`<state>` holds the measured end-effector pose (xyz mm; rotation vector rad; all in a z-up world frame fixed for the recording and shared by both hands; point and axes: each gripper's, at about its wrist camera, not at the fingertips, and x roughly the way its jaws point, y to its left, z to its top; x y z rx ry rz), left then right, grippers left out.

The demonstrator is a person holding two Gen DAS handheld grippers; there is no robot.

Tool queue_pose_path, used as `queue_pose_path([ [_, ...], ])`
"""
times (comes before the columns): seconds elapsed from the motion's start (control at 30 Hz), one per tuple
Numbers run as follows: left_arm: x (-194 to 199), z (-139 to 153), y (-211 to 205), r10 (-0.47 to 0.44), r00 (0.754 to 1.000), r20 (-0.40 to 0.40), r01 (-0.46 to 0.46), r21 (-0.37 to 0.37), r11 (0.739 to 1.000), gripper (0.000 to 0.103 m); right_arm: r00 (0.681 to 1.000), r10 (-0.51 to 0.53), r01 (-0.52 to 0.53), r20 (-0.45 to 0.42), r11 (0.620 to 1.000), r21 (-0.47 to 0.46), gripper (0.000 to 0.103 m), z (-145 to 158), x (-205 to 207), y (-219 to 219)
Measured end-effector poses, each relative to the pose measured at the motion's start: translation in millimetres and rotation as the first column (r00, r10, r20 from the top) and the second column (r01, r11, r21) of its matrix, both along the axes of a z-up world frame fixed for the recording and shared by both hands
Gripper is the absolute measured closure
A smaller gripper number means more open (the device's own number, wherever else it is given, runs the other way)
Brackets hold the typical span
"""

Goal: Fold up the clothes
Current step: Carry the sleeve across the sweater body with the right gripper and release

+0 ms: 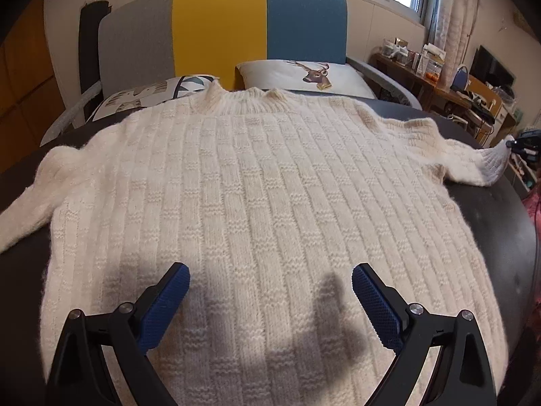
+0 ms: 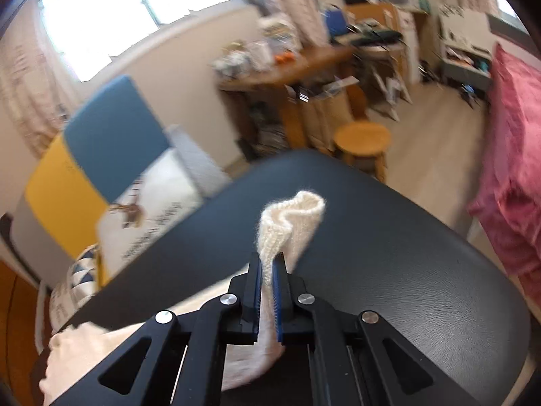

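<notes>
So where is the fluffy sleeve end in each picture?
Left wrist view: the sleeve cuff is far right, at the table's edge, with the right gripper pinching it.
Right wrist view: the same cuff is in the middle, sticking up from the shut jaws of the right gripper.
Shared landmark: the blue and yellow headboard.

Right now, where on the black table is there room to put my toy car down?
The sweater covers most of the table. Bare black patches show beside its right edge, below the sleeve pinched in the right hand-held gripper, and a thin strip on the left edge. The middle, under the open left hand-held gripper, is all sweater.
</notes>
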<state>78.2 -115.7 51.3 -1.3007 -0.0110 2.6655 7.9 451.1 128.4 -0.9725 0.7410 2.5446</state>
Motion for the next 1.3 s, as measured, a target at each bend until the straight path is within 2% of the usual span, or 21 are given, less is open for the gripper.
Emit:
queue_pose_path([
  [0.13, -1, 14, 1, -0.011, 1.000, -0.026, 0.011, 0.029, 1.000, 0.005, 0.991, 0.117, -0.114, -0.070, 0.993, 0.045, 0.098, 51, -3, -54],
  [0.23, -8, 31, 0, -0.022, 0.999, -0.040, 0.025, 0.073, 0.997, 0.005, 0.968, 0.225, -0.219, -0.109, 0.974, 0.066, 0.098, 78, -10, -108],
  [0.33, -17, 55, -4, -0.021, 0.997, -0.077, 0.029, 0.103, 0.994, 0.005, 0.934, 0.327, -0.320, -0.142, 0.945, 0.072, 0.098, 99, -16, -162],
  [0.5, -34, 95, -25, 0.020, 0.989, -0.144, -0.002, 0.125, 0.992, 0.004, 0.852, 0.497, -0.497, -0.165, 0.867, 0.043, 0.098, 101, -31, -261],
  [0.67, -49, 108, -69, 0.102, 0.982, -0.156, -0.084, 0.116, 0.990, 0.003, 0.759, 0.629, -0.640, -0.171, 0.768, -0.014, 0.098, 86, -44, -355],
  [0.83, -59, 100, -120, 0.161, 0.983, -0.089, -0.138, 0.223, 0.965, 0.000, 0.667, 0.732, -0.740, -0.140, 0.672, -0.011, 0.098, 54, -41, -427],
  [0.93, -68, 84, -132, 0.163, 0.986, -0.023, -0.150, 0.283, 0.947, 0.000, 0.640, 0.761, -0.768, -0.101, 0.637, -0.070, 0.098, 22, -37, -455],
  [1.1, -84, 47, -128, 0.130, 0.985, 0.109, -0.158, 0.316, 0.935, 0.000, 0.613, 0.789, -0.784, -0.035, 0.602, -0.154, 0.098, -29, -28, -478],
  [1.3, -94, 20, -117, 0.087, 0.976, 0.200, -0.155, 0.358, 0.921, 0.000, 0.573, 0.819, -0.809, -0.021, 0.562, -0.174, 0.098, -52, -14, -482],
])
